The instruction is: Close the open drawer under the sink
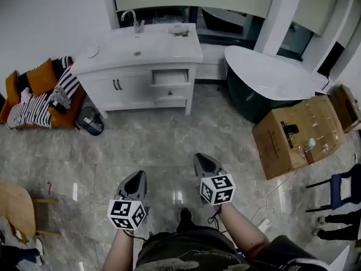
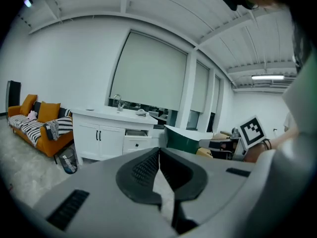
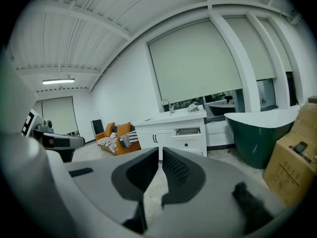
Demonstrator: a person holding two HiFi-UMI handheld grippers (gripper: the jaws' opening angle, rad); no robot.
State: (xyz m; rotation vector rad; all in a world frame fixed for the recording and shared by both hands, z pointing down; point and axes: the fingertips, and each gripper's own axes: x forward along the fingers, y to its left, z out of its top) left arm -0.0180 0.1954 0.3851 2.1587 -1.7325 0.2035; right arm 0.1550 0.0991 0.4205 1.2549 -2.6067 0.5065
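Note:
A white vanity cabinet [image 1: 138, 78] with a sink and tap stands across the room by the window. Its top right drawer [image 1: 170, 77] is pulled partly out; the same drawer [image 2: 134, 132] shows in the left gripper view and, as the drawer [image 3: 189, 131], in the right gripper view. My left gripper [image 1: 136, 179] and right gripper [image 1: 203, 164] are both held low over the marble floor, far short of the cabinet. Both are shut with nothing between the jaws. Each points toward the cabinet.
An orange sofa [image 1: 39, 95] with striped cushions and a small bin [image 1: 90, 121] stand left of the cabinet. A dark green bathtub [image 1: 271, 86] and a cardboard box [image 1: 299, 134] are at the right. A wooden stool [image 1: 17, 210] is near left, a blue chair [image 1: 344, 188] near right.

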